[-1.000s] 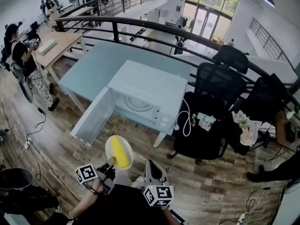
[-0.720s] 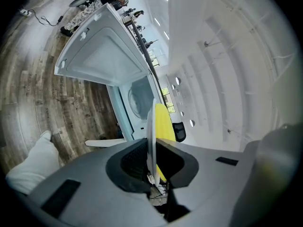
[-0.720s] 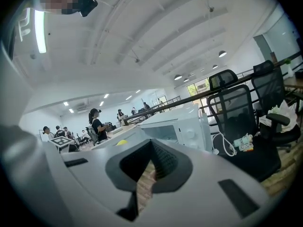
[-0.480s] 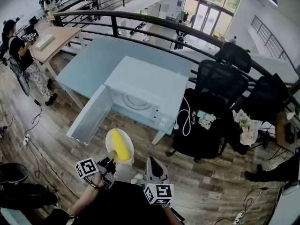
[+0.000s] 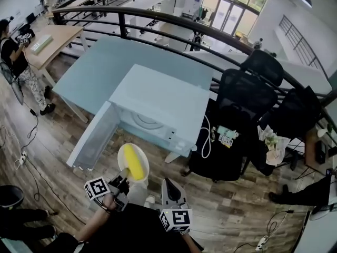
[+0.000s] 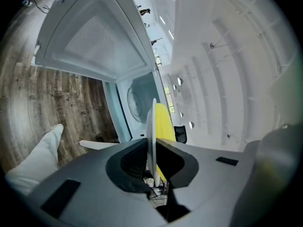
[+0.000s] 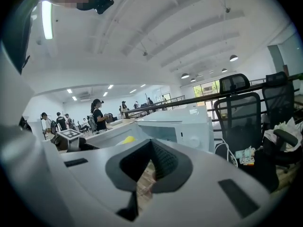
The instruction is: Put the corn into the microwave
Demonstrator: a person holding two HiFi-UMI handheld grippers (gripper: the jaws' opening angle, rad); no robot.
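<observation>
Black office chairs (image 5: 239, 95) beside a curved railing (image 5: 174, 19), wooden floor (image 5: 52, 136)

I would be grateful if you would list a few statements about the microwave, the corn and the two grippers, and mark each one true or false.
1. The white microwave has its door open. True.
2. The yellow corn cob lies on a round white plate gripped by the left gripper. True.
3. The corn lies inside the microwave. False: it is on the plate, outside, in front of the opening.
4. The right gripper holds a cup. False: its jaws are together with nothing between them.
5. The microwave stands on the wooden floor. False: it stands on a pale blue table.
</observation>
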